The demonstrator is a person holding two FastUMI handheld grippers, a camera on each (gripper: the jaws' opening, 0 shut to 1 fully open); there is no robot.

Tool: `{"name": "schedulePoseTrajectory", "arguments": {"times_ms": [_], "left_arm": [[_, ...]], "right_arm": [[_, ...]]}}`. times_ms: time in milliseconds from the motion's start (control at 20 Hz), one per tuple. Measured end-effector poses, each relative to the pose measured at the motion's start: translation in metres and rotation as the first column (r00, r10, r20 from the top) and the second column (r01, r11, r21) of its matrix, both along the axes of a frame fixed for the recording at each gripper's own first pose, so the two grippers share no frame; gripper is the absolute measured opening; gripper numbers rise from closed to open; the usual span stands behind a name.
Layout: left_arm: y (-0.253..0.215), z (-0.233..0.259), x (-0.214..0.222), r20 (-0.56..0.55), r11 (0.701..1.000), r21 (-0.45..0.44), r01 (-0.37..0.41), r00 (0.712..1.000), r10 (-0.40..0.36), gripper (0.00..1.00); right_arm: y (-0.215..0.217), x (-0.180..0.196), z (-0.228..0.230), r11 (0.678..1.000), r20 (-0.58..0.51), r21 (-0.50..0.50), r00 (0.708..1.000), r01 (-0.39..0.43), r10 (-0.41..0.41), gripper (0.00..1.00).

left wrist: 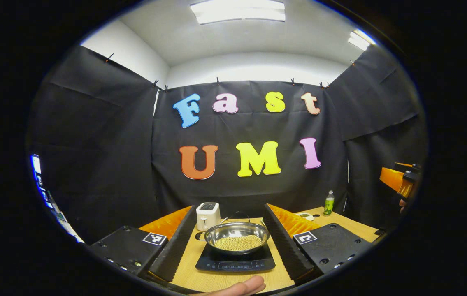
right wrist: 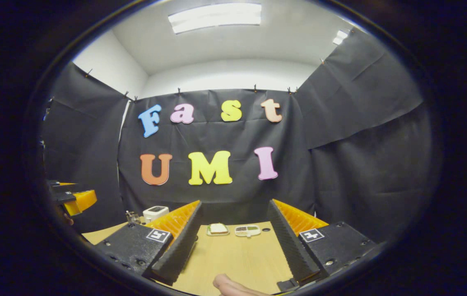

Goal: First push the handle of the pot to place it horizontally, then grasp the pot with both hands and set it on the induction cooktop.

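Both grippers, left gripper (left wrist: 229, 246) and right gripper (right wrist: 233, 255), stand wide open, holding nothing. Between the left one's fingers the pot (left wrist: 237, 235) of pale grains sits on the induction cooktop (left wrist: 235, 261), whose panel print is too small to read. Behind it stand a white toaster (left wrist: 207, 215) and a green bottle (left wrist: 329, 203), its label unreadable.

Left gripper (left wrist: 229, 242): jaws wide, nothing between you and the pot (left wrist: 237, 236) sitting on the induction cooktop (left wrist: 235, 261) straight ahead. Toaster (left wrist: 207, 216) stands just beside the pot's far-left rim, so that side is tight. Pot's right side has bare table (left wrist: 340, 224); a green bottle (left wrist: 329, 203) and a small white item stand well back. Right gripper (right wrist: 233, 246): jaws wide, bare tabletop ahead, two small dishes (right wrist: 217, 229) at the far edge near the wall.
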State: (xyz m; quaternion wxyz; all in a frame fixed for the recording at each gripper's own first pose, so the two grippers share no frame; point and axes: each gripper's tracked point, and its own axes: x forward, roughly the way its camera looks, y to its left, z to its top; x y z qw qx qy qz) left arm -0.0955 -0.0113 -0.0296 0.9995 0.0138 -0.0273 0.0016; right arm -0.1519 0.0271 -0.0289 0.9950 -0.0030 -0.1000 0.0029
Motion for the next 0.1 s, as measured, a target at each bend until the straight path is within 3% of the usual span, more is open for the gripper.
{"name": "schedulePoseTrajectory", "arguments": {"times_ms": [100], "left_arm": [[0.0006,-0.0025,0.0018,-0.011,1.0,0.003,0.0,1.0,0.0,0.96]], "right_arm": [[-0.0009,-0.0004,0.0004,1.0,0.003,-0.003,1.0,0.001,-0.001,0.96]]}}
